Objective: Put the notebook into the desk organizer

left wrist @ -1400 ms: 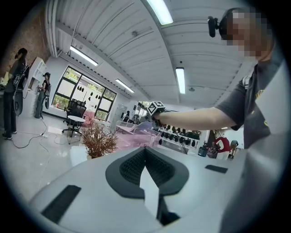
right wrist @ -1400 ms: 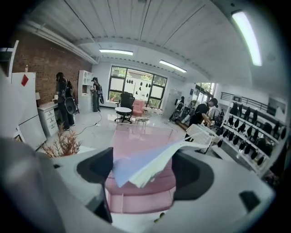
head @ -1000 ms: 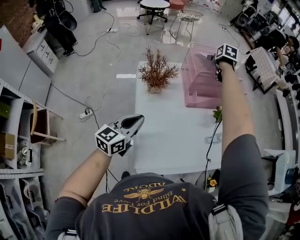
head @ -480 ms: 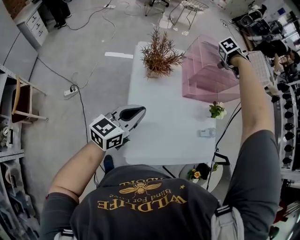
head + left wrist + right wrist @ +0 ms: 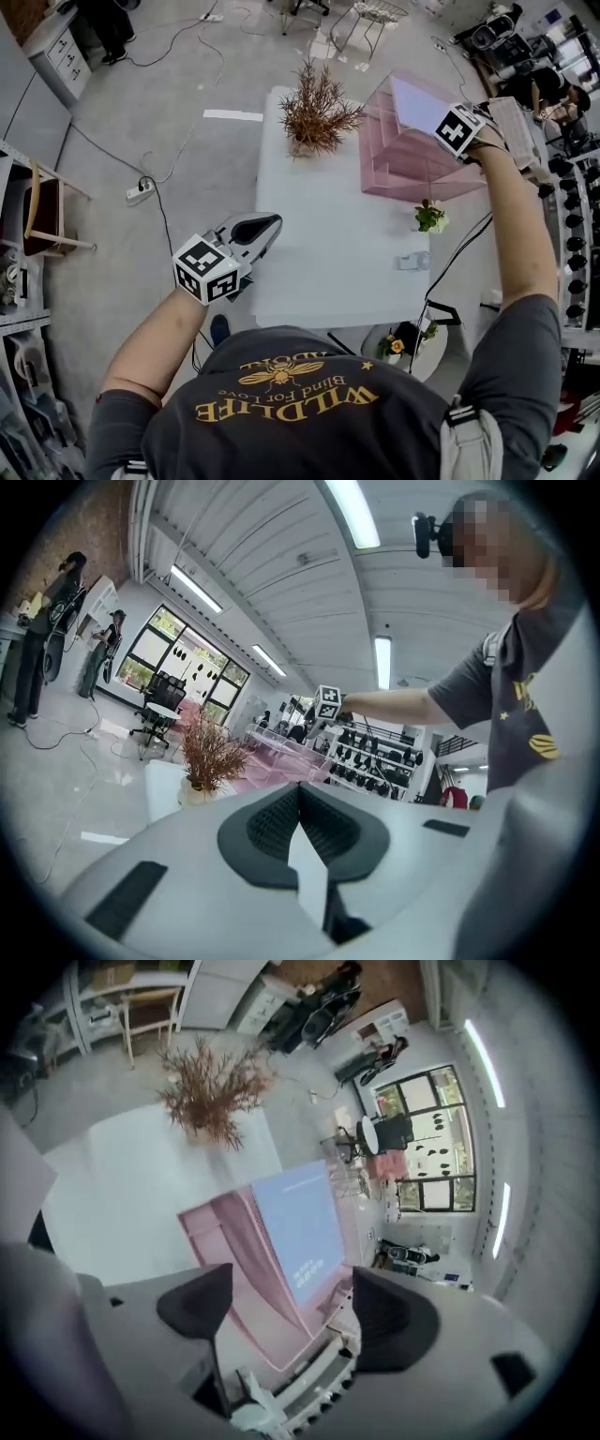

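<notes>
Notebook [image 5: 417, 101] sits in the pink organizer [image 5: 412, 164]
Head view: the organizer is at the bench's [image 5: 328, 253] far right corner. Left gripper view: left gripper [image 5: 300, 829] pressed together, empty. Right gripper view: right gripper [image 5: 291, 1307] spread apart over the organizer, clamping nothing.

One notebook [image 5: 413, 99], one pink organizer [image 5: 412, 174], one table [image 5: 328, 246].

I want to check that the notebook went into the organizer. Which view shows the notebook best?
The right gripper view: the pale blue notebook stands in the pink organizer, cover facing the camera. The head view shows it small, from above. The left gripper view shows the distant organizer, but no notebook can be made out.
</notes>
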`<state>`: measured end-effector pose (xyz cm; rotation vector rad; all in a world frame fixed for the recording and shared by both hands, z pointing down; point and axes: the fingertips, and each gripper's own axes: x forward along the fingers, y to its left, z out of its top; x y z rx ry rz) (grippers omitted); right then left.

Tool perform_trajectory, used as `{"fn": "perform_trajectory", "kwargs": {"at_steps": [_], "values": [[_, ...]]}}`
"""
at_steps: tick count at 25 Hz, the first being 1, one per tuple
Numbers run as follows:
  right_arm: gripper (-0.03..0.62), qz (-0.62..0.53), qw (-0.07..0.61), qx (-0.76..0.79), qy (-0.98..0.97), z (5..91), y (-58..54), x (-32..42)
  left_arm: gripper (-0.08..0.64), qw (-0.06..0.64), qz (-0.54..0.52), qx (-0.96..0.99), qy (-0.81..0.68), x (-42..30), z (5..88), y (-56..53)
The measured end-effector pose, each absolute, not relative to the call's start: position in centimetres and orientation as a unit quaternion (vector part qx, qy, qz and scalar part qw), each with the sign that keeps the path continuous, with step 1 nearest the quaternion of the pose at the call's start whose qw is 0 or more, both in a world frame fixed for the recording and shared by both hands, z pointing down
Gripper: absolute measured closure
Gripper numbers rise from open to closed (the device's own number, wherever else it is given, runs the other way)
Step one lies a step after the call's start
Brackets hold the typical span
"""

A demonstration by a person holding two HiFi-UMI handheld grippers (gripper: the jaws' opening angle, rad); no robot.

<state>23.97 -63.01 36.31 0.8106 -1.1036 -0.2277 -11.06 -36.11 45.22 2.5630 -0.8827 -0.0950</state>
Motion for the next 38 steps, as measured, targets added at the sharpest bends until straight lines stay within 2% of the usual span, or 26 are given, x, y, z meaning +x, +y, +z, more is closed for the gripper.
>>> {"fn": "perform_trajectory", "kwargs": {"at_steps": [7,13,16,18,23,27,33,38], "values": [[0.196,-0.025,0.545,0.459,-0.702,33.3,-58.0,18.3,0.558,0.155,-0.038,0.935,-0.316,-12.4,40.1,-35.6],[0.199,0.049,0.301,0.512,-0.803,27.8,-50.8,13.4,0.558,0.095,-0.051,0.942,-0.316,-14.6,33.7,-34.8],[0.227,0.064,0.197,0.505,-0.838,25.8,-45.7,11.8,0.558,0.078,-0.051,0.942,-0.324,-15.3,31.5,-33.1],[0.263,0.058,0.146,0.500,-0.852,25.0,-42.3,11.8,0.558,0.068,-0.042,0.940,-0.331,-15.3,30.7,-31.9],[0.461,0.069,0.027,0.491,-0.868,24.8,-36.7,14.4,0.558,0.040,-0.014,0.932,-0.360,-14.8,30.1,-29.2],[0.585,0.095,-0.008,0.467,-0.879,28.2,-33.5,16.6,0.558,0.047,-0.013,0.918,-0.395,-13.5,31.3,-26.9],[0.592,0.104,0.001,0.422,-0.901,32.4,-30.6,16.8,0.560,0.081,-0.062,0.896,-0.433,-12.4,32.7,-25.5],[0.592,0.114,0.005,0.404,-0.908,34.6,-30.0,15.5,0.560,0.082,-0.046,0.897,-0.432,-12.3,34.5,-24.9]]}}
